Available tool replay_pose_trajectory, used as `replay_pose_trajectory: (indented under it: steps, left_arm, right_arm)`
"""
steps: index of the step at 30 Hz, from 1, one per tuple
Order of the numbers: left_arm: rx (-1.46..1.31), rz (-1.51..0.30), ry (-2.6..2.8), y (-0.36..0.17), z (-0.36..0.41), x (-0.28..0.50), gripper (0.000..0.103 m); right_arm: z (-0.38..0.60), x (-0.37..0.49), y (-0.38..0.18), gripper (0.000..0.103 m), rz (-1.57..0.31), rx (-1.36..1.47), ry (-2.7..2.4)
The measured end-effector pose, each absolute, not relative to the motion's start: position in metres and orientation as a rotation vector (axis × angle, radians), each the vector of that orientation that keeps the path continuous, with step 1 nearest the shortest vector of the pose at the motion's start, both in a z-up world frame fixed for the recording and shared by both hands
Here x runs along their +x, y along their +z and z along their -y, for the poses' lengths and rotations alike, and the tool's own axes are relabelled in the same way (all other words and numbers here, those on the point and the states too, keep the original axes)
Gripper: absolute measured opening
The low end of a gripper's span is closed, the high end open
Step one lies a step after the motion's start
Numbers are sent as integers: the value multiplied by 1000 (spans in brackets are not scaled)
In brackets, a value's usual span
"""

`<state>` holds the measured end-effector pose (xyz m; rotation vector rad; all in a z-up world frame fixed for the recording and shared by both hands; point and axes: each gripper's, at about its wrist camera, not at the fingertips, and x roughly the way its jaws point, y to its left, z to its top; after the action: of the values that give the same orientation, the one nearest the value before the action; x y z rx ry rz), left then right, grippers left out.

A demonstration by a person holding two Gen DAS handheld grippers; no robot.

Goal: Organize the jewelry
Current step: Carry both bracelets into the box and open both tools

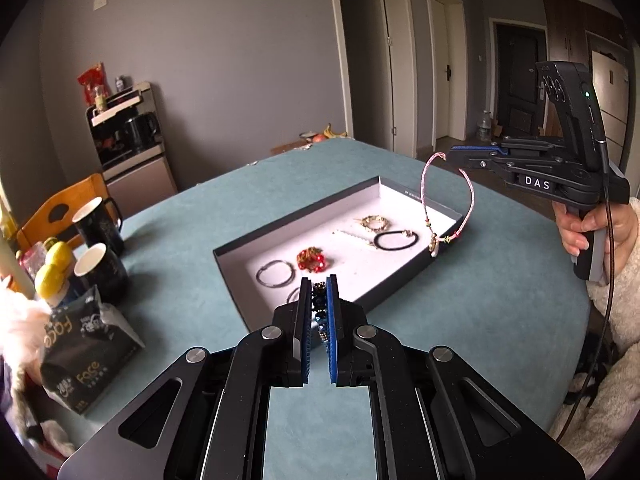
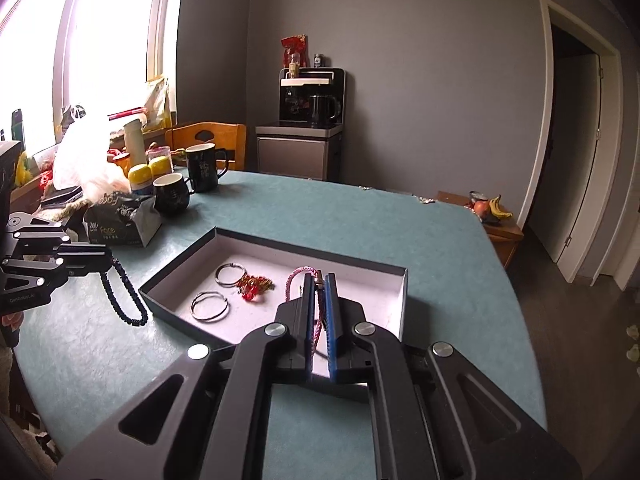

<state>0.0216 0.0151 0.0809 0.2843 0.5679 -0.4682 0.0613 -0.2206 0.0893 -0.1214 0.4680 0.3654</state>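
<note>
A shallow dark box (image 1: pixel 236 280) with a white floor lies on the teal table; it also shows in the right wrist view (image 2: pixel 176 276). In it lie silver rings (image 1: pixel 274 274), a red bead cluster (image 1: pixel 312 260), a black band (image 1: pixel 396 239) and a gold bracelet (image 1: pixel 375 222). My left gripper (image 1: pixel 319 286) is shut on a dark blue bead bracelet (image 2: pixel 122 298), which hangs over the table left of the box. My right gripper (image 2: pixel 319 282) is shut on a pink cord bracelet (image 1: pixel 448 200) and holds it above the box's right end.
Two black mugs (image 1: pixel 100 248), a tissue pack (image 1: pixel 88 356) and yellow-capped bottles (image 1: pixel 54 268) crowd the table's left side. A wooden chair (image 1: pixel 64 204) stands behind them. Fruit (image 2: pixel 490 206) sits on a low stand past the far edge.
</note>
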Motion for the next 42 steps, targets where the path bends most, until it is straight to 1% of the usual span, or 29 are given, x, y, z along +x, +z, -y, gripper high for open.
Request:
replay_pose_trajectory:
  steps: [5,10,18,23,33,38,39,40,41,42]
  left_arm:
    - [299,-533,-476,95,2,44,7]
    - [276,-555,-511,91,23,76,7]
    - [172,-659,-650,59,49,105,7]
    - [172,-749,-658,28,52,122,7]
    - [189,-882,-592,-9,41,145,7]
    - [190,-903,-590,-16,41,145,7]
    - [189,-906,-588,-16,39,146,8]
    - [187,-906,-583,-16,38,147,12]
    - [186,-904,-575,-16,37,147,20]
    - [187,-898,-564,-15,37,149,25]
  right_arm:
    - [228,82,107,5,-427,-91,326]
    - [223,107,111,5,-426,-76,305]
    - [212,134,87,5,-488,-45,345]
    - [204,138,72,5,-519,-62,390]
    - [177,148,76,5,-528,-119,455]
    - [161,165,67,5,-582,-151,471]
    - [159,168,63,5,-600,-151,472]
    - [159,171,58,5,-620,-147,471]
    - [161,174,52,5,-643,-143,466]
    - [163,177,46,5,-668,-139,458]
